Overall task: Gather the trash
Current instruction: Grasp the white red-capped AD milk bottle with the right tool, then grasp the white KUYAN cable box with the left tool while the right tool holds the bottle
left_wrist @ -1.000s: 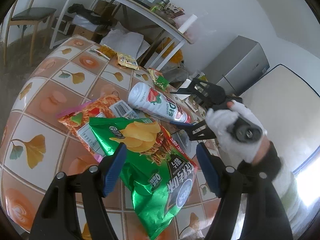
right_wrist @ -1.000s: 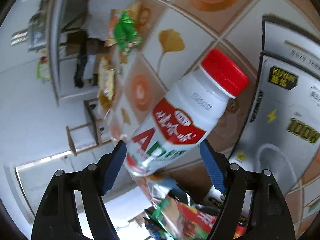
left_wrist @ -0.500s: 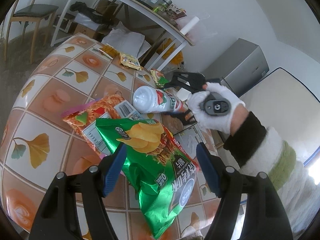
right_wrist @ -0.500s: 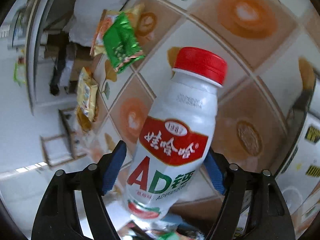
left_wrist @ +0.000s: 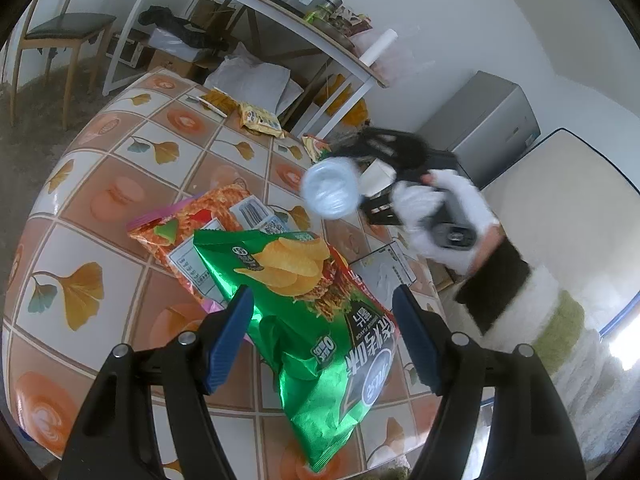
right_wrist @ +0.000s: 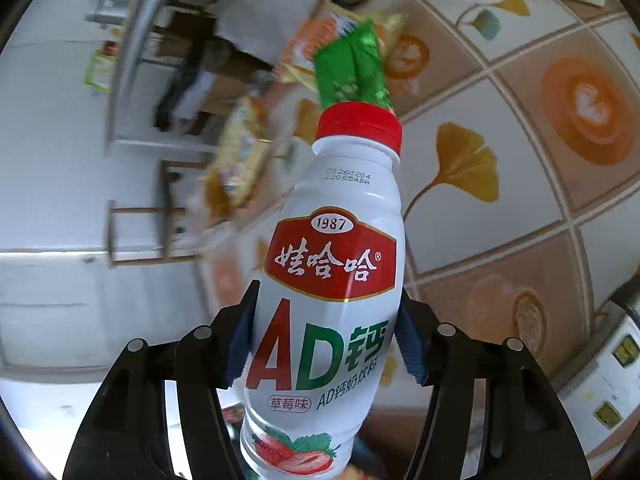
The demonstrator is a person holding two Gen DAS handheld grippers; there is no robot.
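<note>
A white drink bottle with a red cap and a red-and-green label stands between the blue pads of my right gripper. Its jaws are closing and the pads press on the bottle's sides. In the left wrist view the bottle hangs above the table, round bottom toward the camera, held out by a white-gloved hand. My left gripper stands open just above a green chip bag, which lies on an orange snack bag.
The tiled table also bears a yellow wrapper, a small green packet and a flat white package. Behind stand a cluttered white shelf table, a chair and a grey cabinet.
My right gripper rolled, closed on the lying bottle and lifted it off the table; the bottle's bottom now faces the left camera. The left gripper and the bags have not moved.
</note>
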